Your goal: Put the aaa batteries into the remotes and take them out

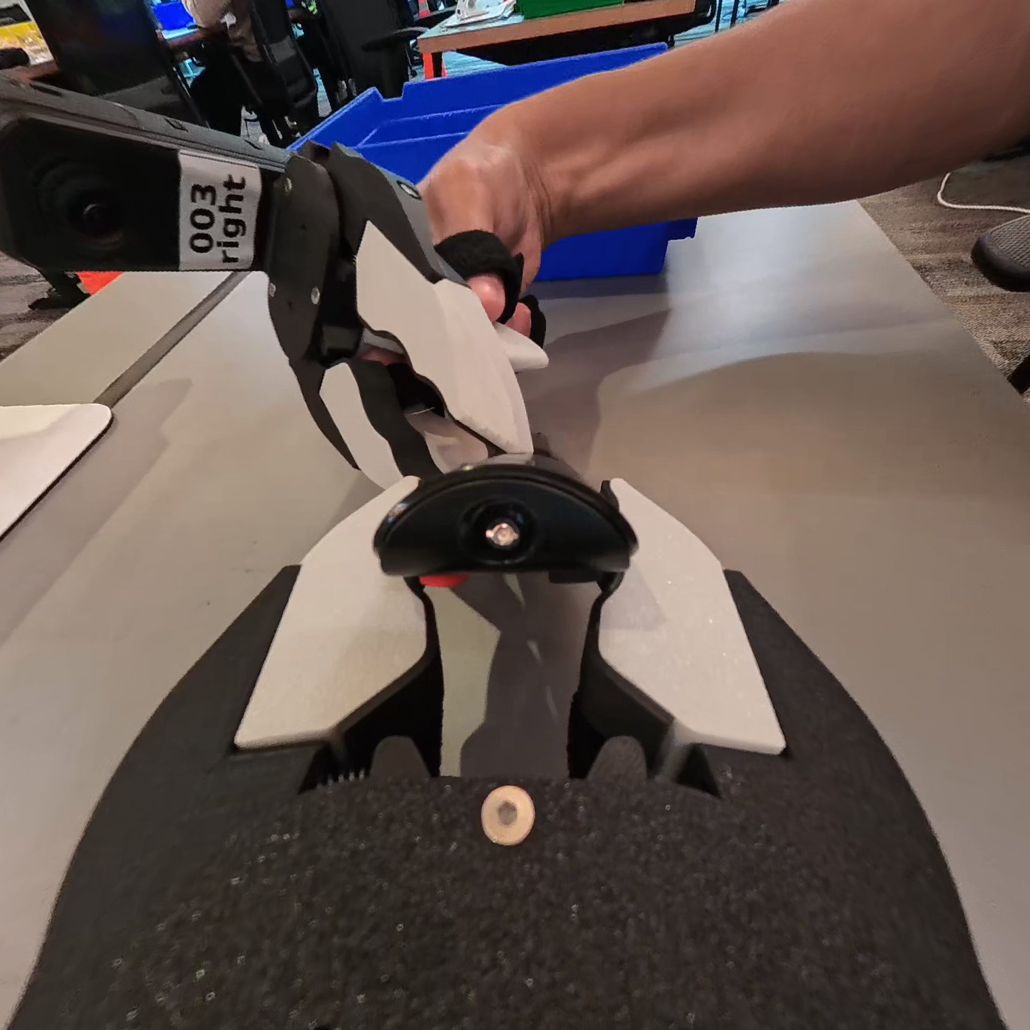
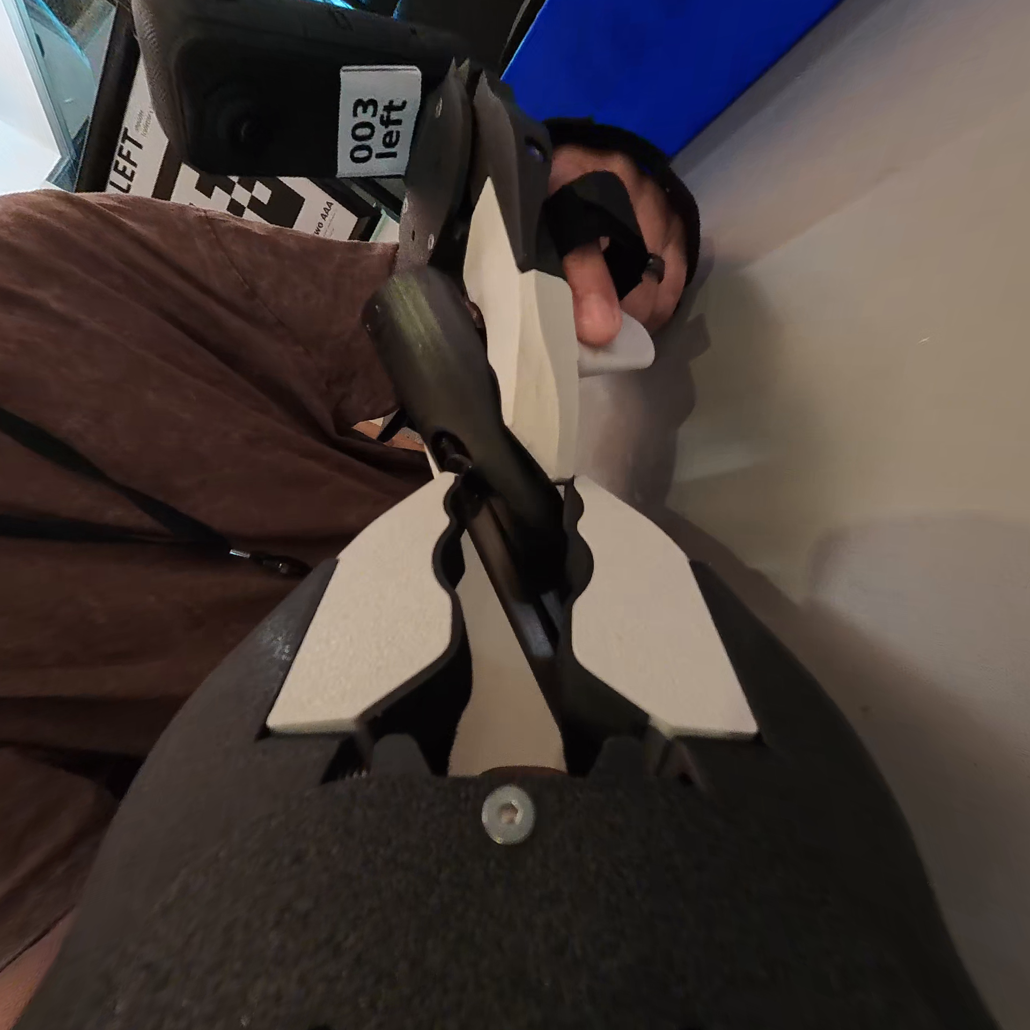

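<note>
A black remote point(image 1: 504, 529) points end-on at me in the left wrist view, a red button on its underside. My left gripper point(image 1: 506, 496) is shut on its sides and holds it above the grey table point(image 1: 808, 446). My right gripper point(image 1: 474, 451) reaches down from the upper left, its fingertips on the remote's far part. In the right wrist view the remote point(image 2: 446, 379) runs slantwise between my right gripper's point(image 2: 513, 501) fingers, which are shut on it. A slim dark slot shows along the remote; I cannot tell whether a battery lies in it. One of the left gripper's white fingers point(image 2: 529, 362) shows behind.
A blue divided bin point(image 1: 585, 111) stands at the table's far side. A white pad point(image 1: 39, 457) lies at the left edge. The person's forearm point(image 1: 724, 128) crosses above the table. A brown garment point(image 2: 167, 390) and a printed sheet point(image 2: 223, 195) fill the left of the right wrist view. Less than 4 cm separates the two grippers' tips.
</note>
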`<act>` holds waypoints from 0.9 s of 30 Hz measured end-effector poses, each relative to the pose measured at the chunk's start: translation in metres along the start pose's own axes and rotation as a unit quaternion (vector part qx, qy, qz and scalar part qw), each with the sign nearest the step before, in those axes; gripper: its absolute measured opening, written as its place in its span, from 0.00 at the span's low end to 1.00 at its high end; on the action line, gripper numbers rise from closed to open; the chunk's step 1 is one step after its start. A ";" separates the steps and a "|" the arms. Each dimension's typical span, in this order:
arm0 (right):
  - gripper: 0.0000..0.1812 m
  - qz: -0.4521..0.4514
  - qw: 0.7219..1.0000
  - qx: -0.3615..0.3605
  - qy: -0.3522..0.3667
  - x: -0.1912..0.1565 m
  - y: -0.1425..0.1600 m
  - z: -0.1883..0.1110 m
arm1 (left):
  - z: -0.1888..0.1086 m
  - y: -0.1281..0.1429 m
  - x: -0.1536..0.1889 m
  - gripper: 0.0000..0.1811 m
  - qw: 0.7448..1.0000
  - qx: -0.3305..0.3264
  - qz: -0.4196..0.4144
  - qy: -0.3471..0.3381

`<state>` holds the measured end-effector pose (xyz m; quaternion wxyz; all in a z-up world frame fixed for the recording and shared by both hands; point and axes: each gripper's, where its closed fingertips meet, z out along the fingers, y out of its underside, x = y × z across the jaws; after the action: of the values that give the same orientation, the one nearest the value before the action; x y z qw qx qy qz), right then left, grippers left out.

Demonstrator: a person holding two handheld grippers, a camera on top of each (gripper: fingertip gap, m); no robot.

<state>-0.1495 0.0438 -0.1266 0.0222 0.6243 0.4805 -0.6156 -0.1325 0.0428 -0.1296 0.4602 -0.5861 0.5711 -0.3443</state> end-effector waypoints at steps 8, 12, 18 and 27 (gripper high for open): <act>0.18 -0.010 1.000 0.016 0.016 0.003 0.003 -0.003 | 0.003 0.007 0.001 0.32 1.000 -0.026 -0.001 0.001; 0.22 -0.009 0.999 0.024 0.041 0.008 0.004 -0.006 | 0.004 0.007 0.001 0.32 1.000 -0.028 0.002 0.000; 0.24 -0.046 0.983 0.095 0.149 0.006 -0.011 -0.033 | 0.005 0.008 0.001 0.32 0.999 -0.032 0.002 -0.002; 0.32 -0.138 0.879 0.128 0.439 -0.022 0.018 -0.064 | 0.006 0.010 0.000 0.32 0.999 -0.040 0.000 -0.001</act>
<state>-0.0858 0.0606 -0.1040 -0.3562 0.7550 0.4395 -0.3316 -0.1303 0.0440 -0.1410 0.4372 -0.6047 0.5835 -0.3205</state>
